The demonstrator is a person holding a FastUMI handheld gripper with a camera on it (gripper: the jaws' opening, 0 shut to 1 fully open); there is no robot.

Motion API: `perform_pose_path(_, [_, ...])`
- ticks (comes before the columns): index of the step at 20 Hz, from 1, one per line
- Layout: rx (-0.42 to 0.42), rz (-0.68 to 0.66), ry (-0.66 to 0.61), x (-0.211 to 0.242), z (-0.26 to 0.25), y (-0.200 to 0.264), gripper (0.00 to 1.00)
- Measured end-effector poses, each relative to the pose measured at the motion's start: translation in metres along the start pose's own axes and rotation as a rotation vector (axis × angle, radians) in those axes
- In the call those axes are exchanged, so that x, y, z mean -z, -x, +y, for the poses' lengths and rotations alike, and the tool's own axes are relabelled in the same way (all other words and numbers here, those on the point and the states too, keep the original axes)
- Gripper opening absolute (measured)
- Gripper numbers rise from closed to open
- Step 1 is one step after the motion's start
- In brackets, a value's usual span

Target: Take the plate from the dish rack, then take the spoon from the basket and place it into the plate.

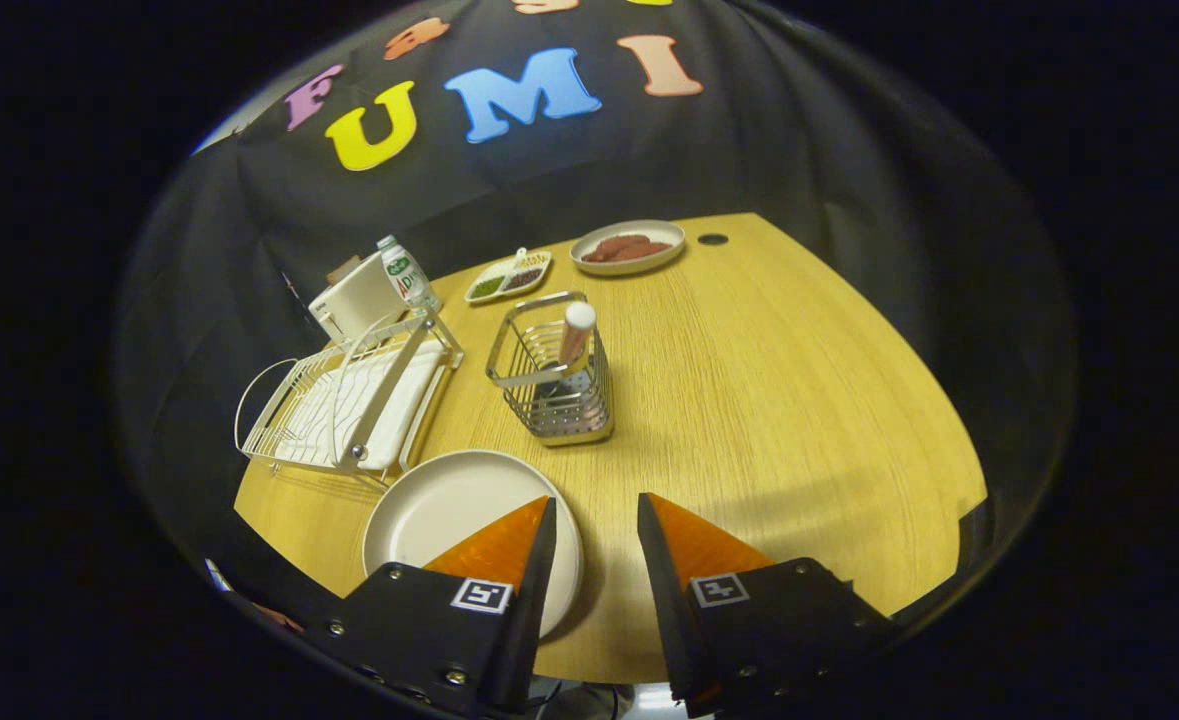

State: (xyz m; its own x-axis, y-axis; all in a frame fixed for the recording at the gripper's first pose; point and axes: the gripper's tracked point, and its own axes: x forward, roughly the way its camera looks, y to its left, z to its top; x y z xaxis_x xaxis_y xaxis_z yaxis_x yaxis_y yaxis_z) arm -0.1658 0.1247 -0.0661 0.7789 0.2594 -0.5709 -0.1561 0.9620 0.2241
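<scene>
- Gripper (596,520): fingers apart, empty, above the yellow wooden tabletop (799,400).
- Round cream plate (439,505): flat beside the white wire dish rack (349,400).
- Pale-handled spoon (574,335): upright in the steel wire basket (554,375), right of the rack.

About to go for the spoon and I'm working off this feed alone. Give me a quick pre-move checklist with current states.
1. Plate out of the dish rack and flat on the table: ok.
2. Gripper open with nothing between the fingers: ok.
3. Spoon upright in the basket, handle above the rim: ok.
4. Path from the fingers ahead to the basket free of things: ok.
5. Plate free of the fingers: cannot tell; one finger overlaps its rim in the gripper view.
6. Spoon bowl loose among the basket wires: cannot tell.
</scene>
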Motion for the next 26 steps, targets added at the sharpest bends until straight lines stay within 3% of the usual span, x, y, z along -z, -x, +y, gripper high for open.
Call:
perform_pose_path(11, [-0.034,-0.466,0.213,-0.102,-0.004,0.023,0.51])
perform_pose_path(16, [-0.051,-0.556,0.215,-0.115,0.003,-0.001,0.51])
perform_pose_path(24, [-0.039,-0.529,0.183,-0.110,0.003,-0.065,0.51])
perform_pose_path(25, [-0.040,-0.528,0.186,-0.110,0.006,-0.068,0.42])
perform_pose_path(26, [-0.017,-0.532,0.192,-0.111,0.000,-0.071,0.42])
